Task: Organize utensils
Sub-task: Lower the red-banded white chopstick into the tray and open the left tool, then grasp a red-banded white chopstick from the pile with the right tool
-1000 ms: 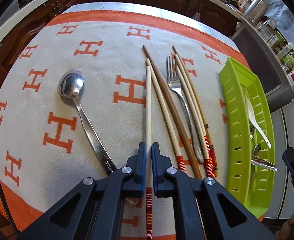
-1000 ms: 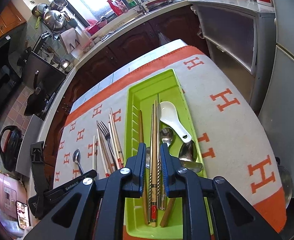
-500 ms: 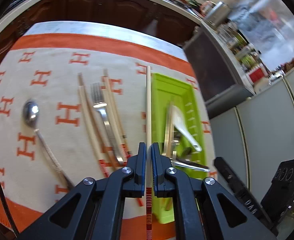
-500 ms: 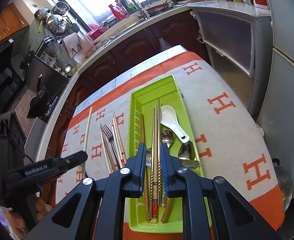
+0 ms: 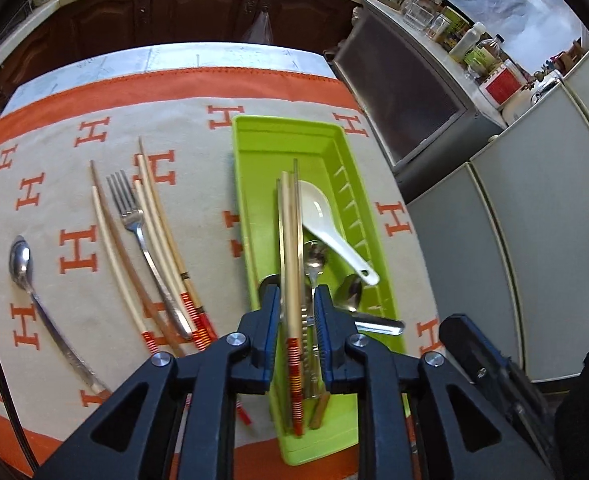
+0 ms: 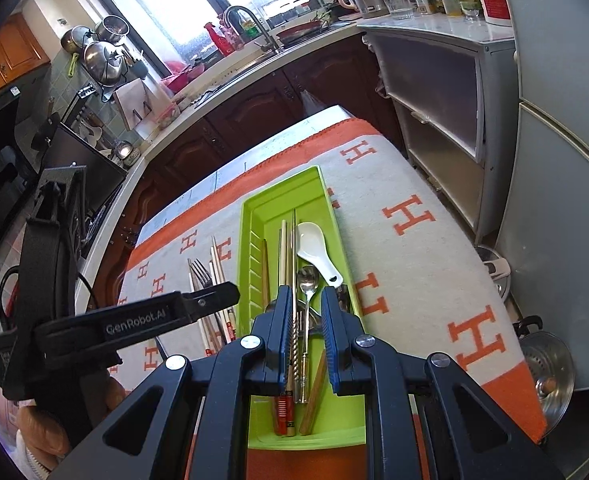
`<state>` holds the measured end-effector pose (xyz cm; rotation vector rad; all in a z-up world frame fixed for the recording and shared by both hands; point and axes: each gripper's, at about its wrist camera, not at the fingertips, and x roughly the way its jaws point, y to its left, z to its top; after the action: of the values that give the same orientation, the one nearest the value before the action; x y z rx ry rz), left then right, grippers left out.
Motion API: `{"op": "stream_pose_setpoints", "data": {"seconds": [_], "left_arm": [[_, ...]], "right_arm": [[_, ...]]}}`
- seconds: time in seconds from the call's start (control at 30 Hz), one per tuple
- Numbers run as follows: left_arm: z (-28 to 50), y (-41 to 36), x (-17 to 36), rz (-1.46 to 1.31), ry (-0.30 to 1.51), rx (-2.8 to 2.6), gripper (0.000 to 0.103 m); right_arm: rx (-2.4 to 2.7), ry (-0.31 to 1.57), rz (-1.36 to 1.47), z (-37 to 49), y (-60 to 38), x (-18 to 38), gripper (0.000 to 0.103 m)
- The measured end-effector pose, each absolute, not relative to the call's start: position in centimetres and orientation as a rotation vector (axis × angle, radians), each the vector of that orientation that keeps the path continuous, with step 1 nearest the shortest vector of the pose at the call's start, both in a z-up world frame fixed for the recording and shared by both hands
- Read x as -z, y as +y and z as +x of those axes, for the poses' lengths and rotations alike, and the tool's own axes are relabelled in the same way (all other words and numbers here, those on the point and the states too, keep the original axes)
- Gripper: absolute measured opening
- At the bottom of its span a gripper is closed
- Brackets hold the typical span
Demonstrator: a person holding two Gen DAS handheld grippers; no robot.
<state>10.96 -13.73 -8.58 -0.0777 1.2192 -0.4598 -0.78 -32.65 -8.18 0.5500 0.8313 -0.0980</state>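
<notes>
The near ends of the utensils in the green tray are hidden behind both pairs of tongs, and the pale chopstick with red bands is smeared by motion blur in the left wrist view, so contact with the tray floor cannot be made out. The left tongs are seen above the near half of the tray; their jaws have just been opening, and the chopstick is seen between them with a gap at each pad. The right tongs are held over the same tray, nearly closed, with nothing gripped. A white soup spoon and metal spoons are seen lying in the tray. On the patterned cloth covering the bench, a fork, further chopsticks and a steel spoon are laid out left of the tray.
</notes>
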Motion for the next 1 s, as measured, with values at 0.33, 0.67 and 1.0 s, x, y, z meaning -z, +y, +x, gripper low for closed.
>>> {"op": "stream_pose_setpoints", "data": {"seconds": [0.33,0.67,1.0], "left_arm": [[9.9,-3.7,7.5,-0.06,1.118,0.291,0.038],[9.1,5.6,9.4,-0.061,1.078,0.107,0.043],[9.9,9.2,13.0,-0.114,1.139,0.093,0.043]], "right_arm": [[-0.022,0.888,0.466,0.8,-27.8,8.2,0.014],[-0.231,1.014,0.257,4.8,-17.3,9.7,0.014],[-0.239,1.172,0.074,8.7,-11.3,16.3,0.014]]}}
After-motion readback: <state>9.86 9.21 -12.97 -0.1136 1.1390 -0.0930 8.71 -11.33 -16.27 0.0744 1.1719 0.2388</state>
